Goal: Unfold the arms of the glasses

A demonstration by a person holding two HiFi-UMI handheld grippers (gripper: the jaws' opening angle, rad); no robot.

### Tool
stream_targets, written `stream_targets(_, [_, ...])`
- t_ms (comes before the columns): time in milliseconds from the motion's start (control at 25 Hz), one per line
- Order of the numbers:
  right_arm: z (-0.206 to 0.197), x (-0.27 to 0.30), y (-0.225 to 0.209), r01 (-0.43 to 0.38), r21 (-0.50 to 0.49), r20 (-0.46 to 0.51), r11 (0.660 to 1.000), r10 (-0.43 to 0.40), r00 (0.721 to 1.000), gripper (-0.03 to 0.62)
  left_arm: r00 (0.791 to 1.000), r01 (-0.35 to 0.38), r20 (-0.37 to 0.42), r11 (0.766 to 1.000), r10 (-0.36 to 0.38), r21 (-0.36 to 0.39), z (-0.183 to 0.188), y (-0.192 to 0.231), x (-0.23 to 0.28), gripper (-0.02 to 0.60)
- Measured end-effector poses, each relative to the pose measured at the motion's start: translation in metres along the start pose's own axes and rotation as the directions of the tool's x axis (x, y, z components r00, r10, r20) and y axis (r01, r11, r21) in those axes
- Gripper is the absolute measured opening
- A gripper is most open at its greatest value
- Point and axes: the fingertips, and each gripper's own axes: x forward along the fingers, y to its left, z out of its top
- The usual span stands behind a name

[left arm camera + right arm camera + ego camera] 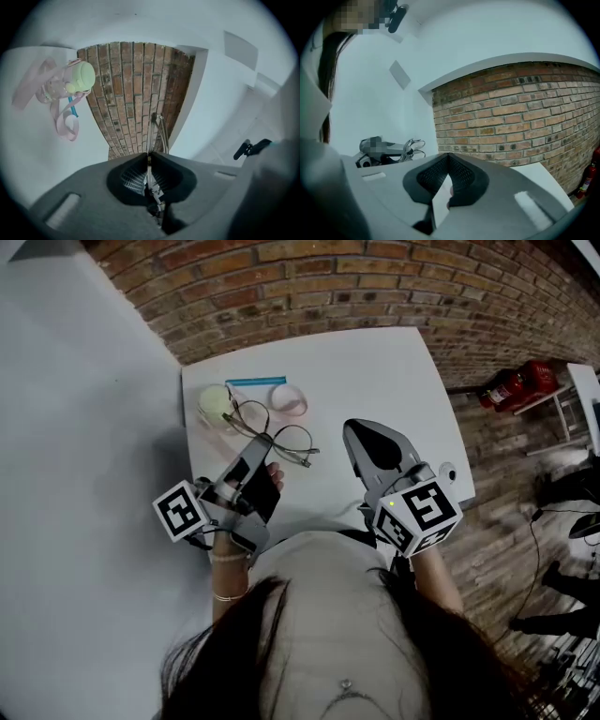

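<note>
Left tongs: closed on the glasses, gripping a thin metal part of the frame; the left gripper view shows that metal pinched between the meeting tips. The glasses sit over the left half of the white desk, lenses spread roughly flat, one arm trailing toward the right. Whether the frame touches the desk cannot be confirmed. Just behind the glasses stand a small bottle with a pale green cap, a blue strip and a pink strap loop. Right tongs: tips drawn together, nothing between them, over the desk well apart from the glasses. Far right, a red fire extinguisher by the brick wall.
</note>
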Motion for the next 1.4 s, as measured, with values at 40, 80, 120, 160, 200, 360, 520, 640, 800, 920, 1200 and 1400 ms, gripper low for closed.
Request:
stream_targets(40, [0.001,-0.001,0.001,-0.007,0.006,0.002,1.000,0.007,1.000,0.006,1.000,-0.002,0.003,1.000,0.002,-0.002,0.001,0.000,0.000,0.021])
stream_targets(80, [0.003,-0.001,0.002,-0.016,0.012,0.004,1.000,0.016,1.000,0.006,1.000,-0.003,0.006,1.000,0.003,-0.003,0.001,0.000,-0.001,0.021])
stream_targets(120, [0.004,-0.002,0.003,-0.026,0.016,0.008,1.000,0.026,1.000,0.006,1.000,-0.004,0.007,1.000,0.004,-0.004,0.001,0.000,-0.001,0.021])
stream_targets(160, [0.005,-0.003,0.005,-0.039,0.020,0.011,0.999,0.038,0.999,0.006,1.000,-0.005,0.007,1.000,0.005,-0.004,0.001,0.000,-0.001,0.021])
stream_targets(200, [0.007,-0.004,0.008,-0.054,0.023,0.015,0.998,0.053,0.998,0.006,1.000,-0.006,0.006,1.000,0.006,-0.004,0.001,0.000,-0.001,0.021])
stream_targets(360, [0.010,-0.007,0.020,-0.124,0.020,0.028,0.992,0.124,0.992,0.006,1.000,-0.007,-0.004,1.000,0.007,-0.007,0.000,-0.002,0.000,0.021])
stream_targets(520, [0.011,-0.008,0.032,-0.185,0.010,0.039,0.983,0.184,0.982,0.006,1.000,-0.006,-0.009,1.000,0.005,-0.018,0.001,-0.001,0.001,0.021])
stream_targets(640, [0.011,-0.009,0.038,-0.224,0.006,0.041,0.975,0.224,0.974,0.012,1.000,-0.002,-0.008,1.000,0.002,-0.026,0.002,-0.001,0.001,0.021])
stream_targets(800, [0.010,-0.009,0.045,-0.264,0.002,0.036,0.964,0.264,0.964,0.031,1.000,0.010,-0.011,0.999,-0.010,-0.033,0.004,-0.003,0.002,0.021])
stream_targets(920, [0.008,-0.009,0.051,-0.292,0.001,0.026,0.957,0.291,0.956,0.043,1.000,0.014,-0.013,0.999,-0.014,-0.039,0.004,-0.004,0.002,0.021])
stream_targets(1200, [0.003,-0.008,0.061,-0.350,0.006,0.011,0.937,0.350,0.937,0.063,0.999,0.026,-0.025,0.998,-0.028,-0.056,0.004,-0.003,0.003,0.021])
stream_targets(1400, [-0.001,-0.007,0.065,-0.368,0.003,-0.004,0.930,0.368,0.930,0.061,0.997,0.047,-0.056,0.996,-0.052,-0.079,-0.003,-0.006,0.006,0.021])
